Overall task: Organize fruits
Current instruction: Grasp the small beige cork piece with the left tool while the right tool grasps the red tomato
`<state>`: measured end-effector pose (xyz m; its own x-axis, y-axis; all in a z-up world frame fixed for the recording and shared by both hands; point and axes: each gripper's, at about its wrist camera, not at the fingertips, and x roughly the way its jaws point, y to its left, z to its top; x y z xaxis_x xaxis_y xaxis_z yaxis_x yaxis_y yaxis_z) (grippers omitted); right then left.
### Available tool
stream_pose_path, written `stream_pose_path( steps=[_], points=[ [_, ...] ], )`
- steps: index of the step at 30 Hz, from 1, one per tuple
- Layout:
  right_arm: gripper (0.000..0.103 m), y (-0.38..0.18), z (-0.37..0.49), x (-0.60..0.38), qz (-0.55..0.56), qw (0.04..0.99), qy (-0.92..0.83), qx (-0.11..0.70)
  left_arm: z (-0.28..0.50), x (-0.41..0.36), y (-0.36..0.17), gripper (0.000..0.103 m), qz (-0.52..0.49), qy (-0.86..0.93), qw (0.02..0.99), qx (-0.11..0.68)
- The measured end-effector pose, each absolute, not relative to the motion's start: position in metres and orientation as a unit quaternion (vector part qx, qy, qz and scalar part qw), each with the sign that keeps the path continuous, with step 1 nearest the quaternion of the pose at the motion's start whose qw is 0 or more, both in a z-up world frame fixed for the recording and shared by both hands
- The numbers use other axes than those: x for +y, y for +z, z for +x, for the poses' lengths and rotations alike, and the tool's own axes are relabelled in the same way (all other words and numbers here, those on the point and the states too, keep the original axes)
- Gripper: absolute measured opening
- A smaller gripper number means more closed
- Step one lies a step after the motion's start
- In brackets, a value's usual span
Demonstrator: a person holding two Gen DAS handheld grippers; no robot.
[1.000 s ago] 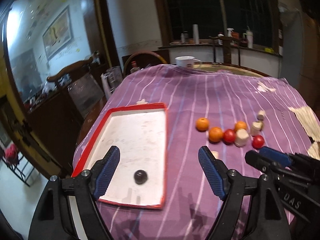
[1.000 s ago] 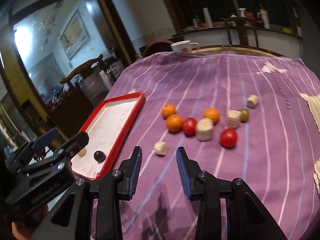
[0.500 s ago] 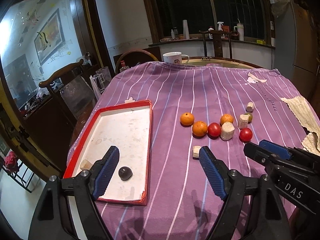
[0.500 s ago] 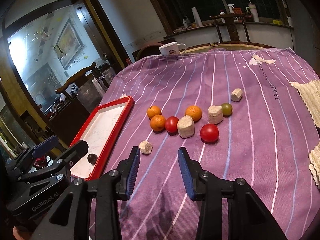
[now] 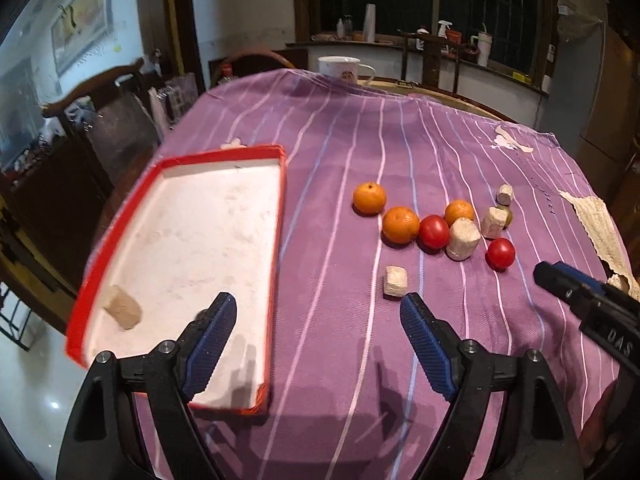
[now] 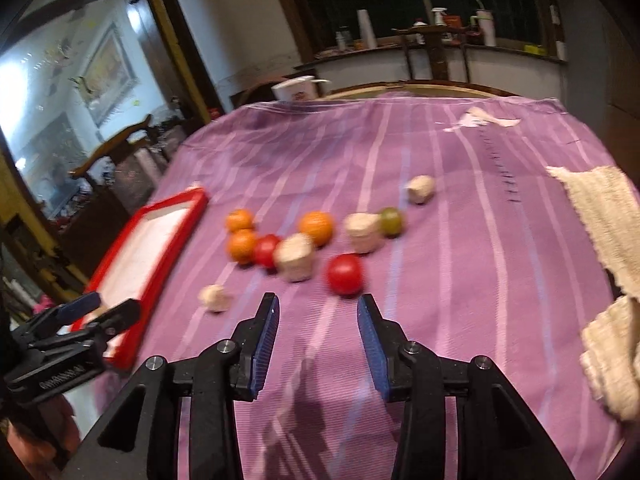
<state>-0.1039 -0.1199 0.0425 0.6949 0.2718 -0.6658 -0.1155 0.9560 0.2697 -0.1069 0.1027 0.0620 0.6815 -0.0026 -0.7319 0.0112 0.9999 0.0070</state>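
Note:
On the purple striped cloth lie three oranges (image 5: 401, 225), two red tomatoes (image 5: 433, 232), a green fruit (image 6: 390, 221) and several beige blocks (image 5: 395, 282). The red-rimmed white tray (image 5: 280, 216) sits at the left with one beige block (image 5: 120, 312) in it; a small dark fruit there is almost hidden behind my left finger. My left gripper (image 5: 316, 304) stands wide open over the tray's right edge, with nothing in it. My right gripper (image 6: 319, 302) is open and empty, just short of the nearer red tomato (image 6: 345, 273).
A white mug (image 5: 340, 68) stands at the table's far edge. Cream knitted cloth (image 6: 600, 216) lies along the right side. Wooden chairs and a cabinet stand to the left of the table. Each gripper shows at the edge of the other's view.
Both grippers have sunk and tipped toward the table. In the left view the dark fruit slid behind the left finger and the tray's beige block appeared. The right gripper came nearer the red tomato.

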Motion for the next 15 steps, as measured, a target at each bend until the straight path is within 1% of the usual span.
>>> stream_pose_path(
  steps=[6, 12, 15],
  points=[
    [0.045, 0.033, -0.080, -0.144, 0.105, 0.906, 0.086, 0.400, -0.083, 0.092, 0.042, 0.083, -0.012, -0.060, 0.905, 0.421],
    [0.044, 0.016, -0.053, -0.126, 0.077, 0.889, 0.105, 0.440, -0.062, 0.082, 0.024, 0.083, -0.024, -0.100, 0.888, 0.447],
    [0.044, 0.013, -0.043, -0.119, 0.071, 0.887, 0.108, 0.443, -0.059, 0.079, 0.022, 0.083, -0.026, -0.120, 0.886, 0.447]
  ],
)
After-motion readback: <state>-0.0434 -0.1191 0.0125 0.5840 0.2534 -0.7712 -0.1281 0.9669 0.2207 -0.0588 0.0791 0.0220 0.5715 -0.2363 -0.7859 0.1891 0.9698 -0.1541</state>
